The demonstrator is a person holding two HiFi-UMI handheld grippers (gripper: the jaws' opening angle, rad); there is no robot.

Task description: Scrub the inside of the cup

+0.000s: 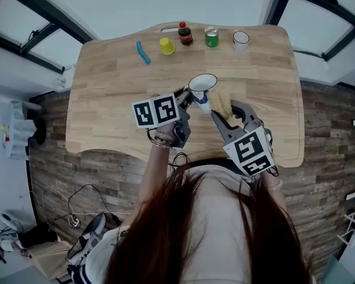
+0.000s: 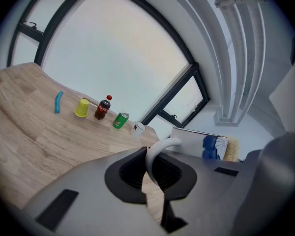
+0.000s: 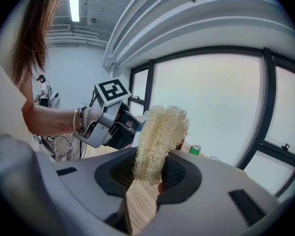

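A white cup (image 1: 202, 85) with a blue pattern is held tilted above the table's near half. My left gripper (image 1: 188, 97) is shut on its handle; in the left gripper view the curved white handle (image 2: 155, 154) sits between the jaws and the cup's body (image 2: 194, 140) lies beyond. My right gripper (image 1: 225, 112) is shut on a pale yellow mesh scrubber (image 1: 220, 100), which stands just right of the cup, outside it. In the right gripper view the scrubber (image 3: 160, 134) rises from between the jaws, with the left gripper (image 3: 113, 124) behind it.
Along the far edge of the wooden table (image 1: 106, 105) stand a blue strip (image 1: 143, 52), an upturned yellow cup (image 1: 167, 46), a cola bottle (image 1: 185, 34), a green can (image 1: 211, 37) and a small white cup (image 1: 241, 39). Cables lie on the floor (image 1: 77, 218) at the lower left.
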